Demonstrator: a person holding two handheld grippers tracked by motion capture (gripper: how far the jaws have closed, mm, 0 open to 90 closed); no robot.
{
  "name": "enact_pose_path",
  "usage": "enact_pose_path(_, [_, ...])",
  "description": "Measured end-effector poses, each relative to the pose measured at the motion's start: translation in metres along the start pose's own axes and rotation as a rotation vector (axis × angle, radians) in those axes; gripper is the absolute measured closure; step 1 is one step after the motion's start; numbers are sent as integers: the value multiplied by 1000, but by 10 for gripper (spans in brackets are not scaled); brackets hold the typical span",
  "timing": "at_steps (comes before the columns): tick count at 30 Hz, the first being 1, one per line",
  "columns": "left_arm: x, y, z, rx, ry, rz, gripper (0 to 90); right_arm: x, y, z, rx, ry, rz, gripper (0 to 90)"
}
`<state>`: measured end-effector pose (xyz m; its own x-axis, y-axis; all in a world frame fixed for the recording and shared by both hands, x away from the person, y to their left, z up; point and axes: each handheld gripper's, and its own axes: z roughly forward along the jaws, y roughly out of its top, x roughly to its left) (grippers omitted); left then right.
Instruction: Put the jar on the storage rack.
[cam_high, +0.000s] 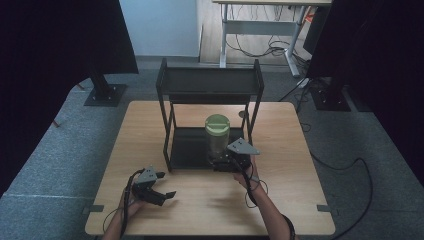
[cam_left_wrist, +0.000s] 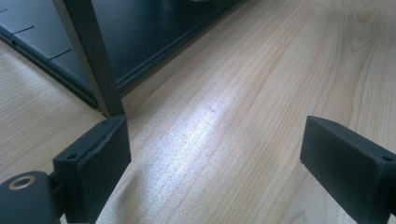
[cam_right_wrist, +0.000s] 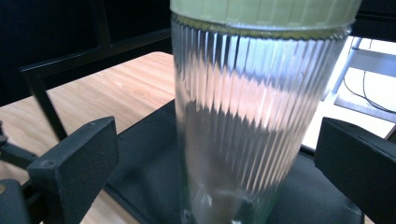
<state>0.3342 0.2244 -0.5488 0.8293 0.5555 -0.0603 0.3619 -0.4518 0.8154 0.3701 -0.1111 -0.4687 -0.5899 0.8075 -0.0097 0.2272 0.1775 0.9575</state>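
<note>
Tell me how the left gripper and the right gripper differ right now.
The right gripper sits at the rack's lower shelf with the ribbed glass jar between its jaws; the left gripper is over bare table in front of the rack, with nothing between its jaws. In the right gripper view the jar stands close up; the left gripper view shows wood grain and a rack leg. Both are open, jaws wide apart.

Item: one tall ribbed clear-glass jar with a pale green screw lid. Lid on; the glass looks empty as far as I can tell. Pose: upright. Location: standing on the bottom tray of the black metal two-tier rack, toward the tray's front right corner, beneath the rack's upper shelf.
</note>
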Motion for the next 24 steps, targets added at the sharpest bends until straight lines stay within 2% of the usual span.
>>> enact_pose_path(7, [0, 0, 0, 4, 1, 1, 85, 0, -10, -24, -16, 79, 24, 11])
enact_pose_path(12, [0, 0, 0, 5, 2, 2, 85, -1, -20, -45, -19, 110, 47, 11])
enact_pose_path(15, [-1, 0, 1, 7, 5, 5, 85, -3, -28, -59, -16, 155, 64, 12])
enact_pose_path(18, [-1, 0, 1, 9, 6, 6, 85, -6, -38, -72, -16, 164, 71, 14])
enact_pose_path(22, [-1, 0, 1, 10, 8, 5, 85, -10, -56, -86, 25, 162, 74, 27])
enact_pose_path(24, [-1, 1, 1, 13, 8, 8, 85, -13, -67, -92, 54, 179, 76, 32])
